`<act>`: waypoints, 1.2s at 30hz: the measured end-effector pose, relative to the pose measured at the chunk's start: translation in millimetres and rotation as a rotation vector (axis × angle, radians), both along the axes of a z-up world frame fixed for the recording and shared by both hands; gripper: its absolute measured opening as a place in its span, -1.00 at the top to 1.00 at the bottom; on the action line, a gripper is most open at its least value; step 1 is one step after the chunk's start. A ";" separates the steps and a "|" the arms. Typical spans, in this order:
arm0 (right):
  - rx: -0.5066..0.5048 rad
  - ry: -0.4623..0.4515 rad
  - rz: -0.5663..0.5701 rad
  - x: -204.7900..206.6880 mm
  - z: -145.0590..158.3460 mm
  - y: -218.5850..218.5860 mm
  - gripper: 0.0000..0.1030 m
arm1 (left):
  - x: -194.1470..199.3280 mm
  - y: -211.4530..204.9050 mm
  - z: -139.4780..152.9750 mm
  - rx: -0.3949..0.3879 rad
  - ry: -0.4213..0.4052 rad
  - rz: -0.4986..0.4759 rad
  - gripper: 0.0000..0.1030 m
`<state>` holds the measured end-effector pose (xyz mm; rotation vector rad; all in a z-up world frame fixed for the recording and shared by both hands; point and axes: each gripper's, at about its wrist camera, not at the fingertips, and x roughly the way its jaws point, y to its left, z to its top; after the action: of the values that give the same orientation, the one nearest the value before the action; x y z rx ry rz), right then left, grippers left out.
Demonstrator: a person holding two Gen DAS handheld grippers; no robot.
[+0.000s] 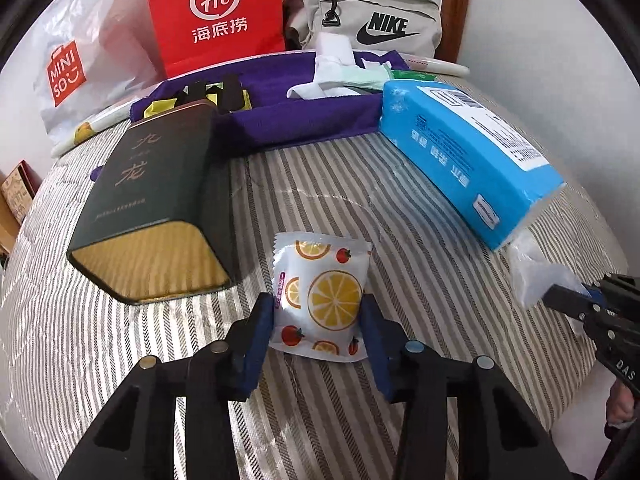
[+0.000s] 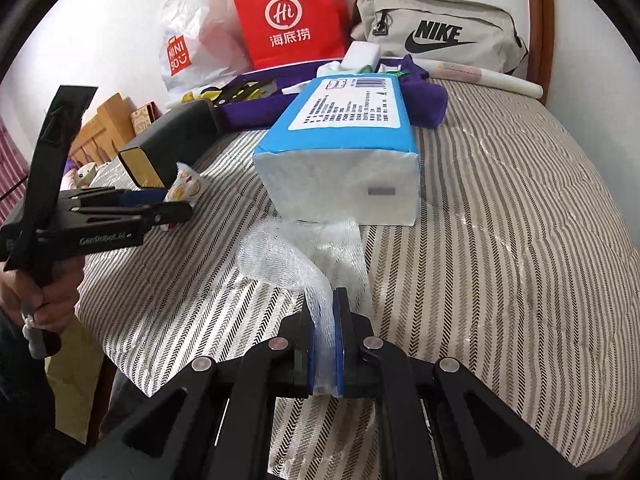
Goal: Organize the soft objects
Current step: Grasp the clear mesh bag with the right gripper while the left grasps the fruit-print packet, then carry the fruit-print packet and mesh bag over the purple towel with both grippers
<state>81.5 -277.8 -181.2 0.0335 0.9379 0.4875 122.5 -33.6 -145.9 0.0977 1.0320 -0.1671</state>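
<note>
My left gripper is shut on a small white packet printed with orange slices, held just above the striped bed cover; the packet also shows in the right wrist view. My right gripper is shut on a sheet of clear bubble wrap, which trails forward to the blue tissue pack. In the left wrist view the right gripper holds the bubble wrap at the right edge, beside the tissue pack. A purple fabric tray at the back holds white and green soft items.
A dark green tin box lies on its side at the left. A red paper bag, a white MINISO plastic bag and a beige Nike pouch stand along the headboard. The bed edge drops off at the left.
</note>
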 end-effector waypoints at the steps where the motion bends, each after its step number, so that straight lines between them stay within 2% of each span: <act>1: 0.008 0.001 0.000 0.4 -0.2 -0.8 0.84 | 0.4 -0.5 -0.2 0.002 0.001 -0.002 0.20; 6: 0.038 0.000 0.001 6.5 -1.8 -2.9 0.84 | 4.1 -3.4 -1.0 0.009 -0.012 0.003 0.23; 10: 0.058 -0.008 0.001 10.3 -3.2 -2.2 0.83 | 1.9 -0.1 0.5 -0.011 -0.007 0.019 0.37; 16: 0.058 -0.004 0.022 6.9 -0.6 -1.2 0.89 | -6.4 9.0 10.7 -0.042 -0.024 0.048 0.41; 21: 0.044 -0.037 0.020 -2.8 20.1 -2.9 0.90 | -16.9 13.9 25.4 -0.074 -0.045 0.078 0.41; 28: 0.043 -0.112 0.010 -14.9 58.0 -2.6 0.90 | -30.5 16.8 50.9 -0.097 -0.095 0.074 0.41; 36: 0.054 -0.170 0.003 -7.5 95.3 6.0 0.90 | -33.3 29.3 82.4 -0.113 -0.137 0.101 0.41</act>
<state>74.0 -271.7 -85.9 0.0387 0.7581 0.5102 89.2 -4.3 -63.5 -0.0452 0.8869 -0.1254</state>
